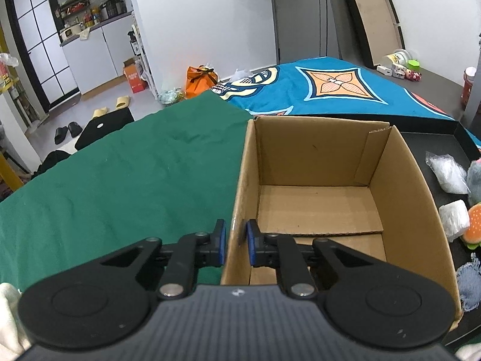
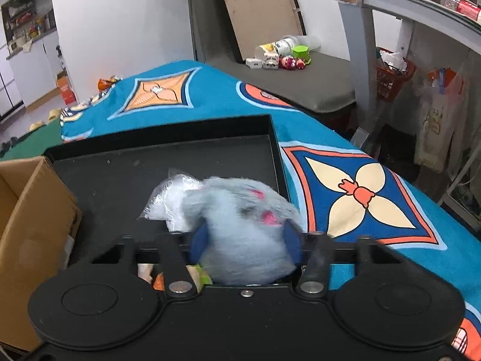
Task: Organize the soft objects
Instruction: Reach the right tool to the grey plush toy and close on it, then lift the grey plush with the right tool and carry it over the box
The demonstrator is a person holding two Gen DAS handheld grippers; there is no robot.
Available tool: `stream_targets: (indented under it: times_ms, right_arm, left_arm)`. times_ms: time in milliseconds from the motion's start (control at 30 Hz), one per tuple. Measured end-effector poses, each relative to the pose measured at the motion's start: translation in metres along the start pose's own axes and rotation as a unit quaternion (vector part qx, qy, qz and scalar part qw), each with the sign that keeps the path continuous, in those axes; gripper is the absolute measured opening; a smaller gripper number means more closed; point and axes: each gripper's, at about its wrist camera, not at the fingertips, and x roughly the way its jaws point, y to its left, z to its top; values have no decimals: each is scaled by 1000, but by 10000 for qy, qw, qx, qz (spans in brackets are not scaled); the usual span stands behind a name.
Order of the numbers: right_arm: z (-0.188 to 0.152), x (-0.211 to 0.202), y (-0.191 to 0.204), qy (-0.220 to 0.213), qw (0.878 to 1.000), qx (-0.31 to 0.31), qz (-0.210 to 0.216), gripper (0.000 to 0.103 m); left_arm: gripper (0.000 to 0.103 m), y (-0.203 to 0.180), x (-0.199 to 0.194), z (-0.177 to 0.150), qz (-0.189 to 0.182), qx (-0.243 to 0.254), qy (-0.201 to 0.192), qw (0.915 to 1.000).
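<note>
An open, empty cardboard box (image 1: 312, 150) stands on the surface. My left gripper (image 1: 236, 240) is shut on its left wall, one blue pad outside and one inside. In the right wrist view a grey fluffy plush toy (image 2: 237, 210) with pink marks sits blurred between the blue pads of my right gripper (image 2: 245, 240), which is shut on it above a black tray (image 2: 150, 162). A clear plastic bag (image 2: 177, 198) lies just behind the plush. The box's corner (image 2: 33, 225) stands left of the tray.
A burger plush (image 1: 473, 222), a white packet (image 1: 454, 219) and a blue fuzzy piece (image 1: 470, 282) lie in the tray right of the box. A green cloth (image 1: 120, 180) spreads to its left. A blue patterned blanket (image 2: 360, 198) covers the surface right of the tray.
</note>
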Motion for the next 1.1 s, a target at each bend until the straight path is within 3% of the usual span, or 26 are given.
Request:
stream_targets:
  times_ms: [433, 900, 933, 967, 1000, 1033, 1067, 1100]
  right_arm:
    - [-1, -22, 6, -146, 9996, -153, 191, 1]
    - [0, -48, 0, -406, 9984, -145, 360, 2]
    - [0, -45, -2, -358, 9985, -60, 413, 4]
    - [0, -42, -5, -321, 9985, 19, 439, 18]
    - [0, -40, -7, -277, 9987, 72, 415, 50]
    - [0, -38, -9, -298, 9990, 125, 317, 66]
    - [-1, -39, -10, -400, 9989, 143, 214, 90]
    - [-3, -39, -11, -516, 9985, 124, 152, 96]
  left_arm:
    - [12, -3, -6, 1, -16, 183, -79, 9998]
    - [13, -2, -8, 3, -98, 211, -59, 9997]
    - [13, -2, -8, 4, -104, 221, -62, 9997]
    - [13, -3, -9, 3, -97, 241, -72, 9996]
    - [13, -4, -9, 3, -93, 265, -76, 9996]
    - [13, -5, -10, 3, -92, 282, -81, 9995]
    - [13, -6, -10, 3, -82, 301, -90, 9995]
    - [13, -6, -9, 3, -74, 319, -93, 9994]
